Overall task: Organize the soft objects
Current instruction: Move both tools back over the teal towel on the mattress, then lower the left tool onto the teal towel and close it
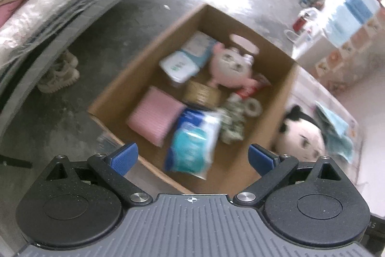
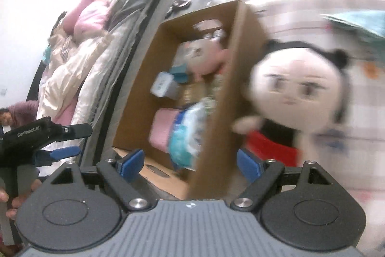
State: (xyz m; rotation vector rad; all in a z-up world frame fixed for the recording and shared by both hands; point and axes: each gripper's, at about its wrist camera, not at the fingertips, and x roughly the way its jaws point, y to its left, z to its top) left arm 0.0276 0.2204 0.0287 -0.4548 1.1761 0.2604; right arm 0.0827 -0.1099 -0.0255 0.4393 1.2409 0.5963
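Jaws of both the left gripper [image 1: 192, 158] and right gripper [image 2: 190, 164] gape empty. Doll [image 2: 296, 88], right of the box [image 2: 240, 78], looks light and squashy; pinch its head.

One cardboard box [image 1: 272, 98] ahead of fingers. Inside it: one pink plush [image 1: 232, 68], one pink cloth [image 1: 154, 116], three wipe or tissue packs [image 1: 192, 143], two tape rolls [image 1: 202, 93]. One doll [image 2: 296, 86] beyond right finger, outside box. One pair of shoes [image 1: 60, 75] far left of fingers.
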